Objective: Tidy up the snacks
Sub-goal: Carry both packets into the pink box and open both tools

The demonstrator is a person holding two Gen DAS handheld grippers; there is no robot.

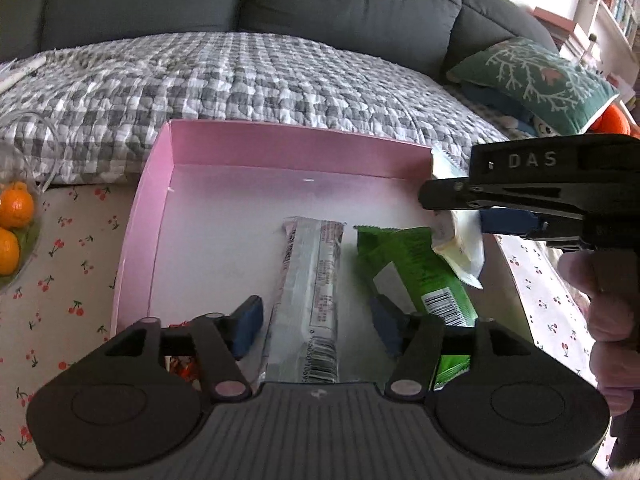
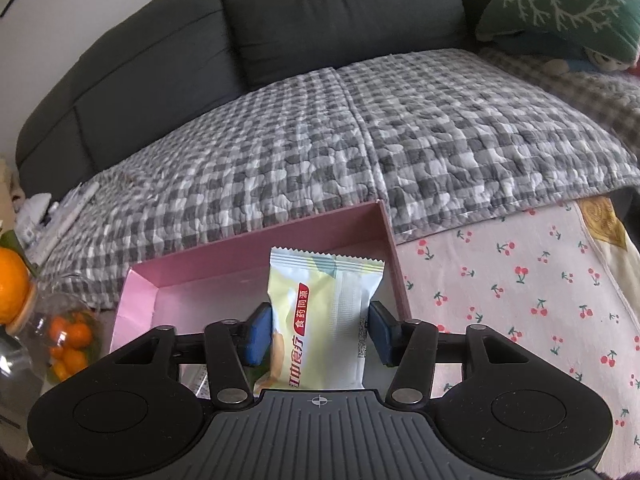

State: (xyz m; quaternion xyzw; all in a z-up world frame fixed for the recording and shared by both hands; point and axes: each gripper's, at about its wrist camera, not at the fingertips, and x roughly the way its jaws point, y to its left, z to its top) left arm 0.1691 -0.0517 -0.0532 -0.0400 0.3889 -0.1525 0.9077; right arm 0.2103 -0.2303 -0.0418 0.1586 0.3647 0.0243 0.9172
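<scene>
A grey sofa (image 1: 340, 0) is sitting beyond both tools, behind the desk (image 1: 72, 272) carrying the pink box (image 1: 160, 184). The left hand-held gripper (image 1: 316, 320) is hanging open astride the white bar (image 1: 310, 280), pads apart from it, the green bar (image 1: 420, 268) lying just right. The right hand-held gripper (image 2: 316, 334) is standing open around the yellow packet (image 2: 320, 300), its right pad clear.

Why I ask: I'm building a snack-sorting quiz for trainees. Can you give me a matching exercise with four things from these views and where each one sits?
Things:
1. white bar
2. green bar
3. yellow packet
4. oranges

Places:
A. between the right tongs
B. in a clear container left of the pink box
C. on the box floor, inside the gap of the open left tongs
D. on the box floor, just right of that gap

Pairs: 1-C, 2-D, 3-A, 4-B
</scene>
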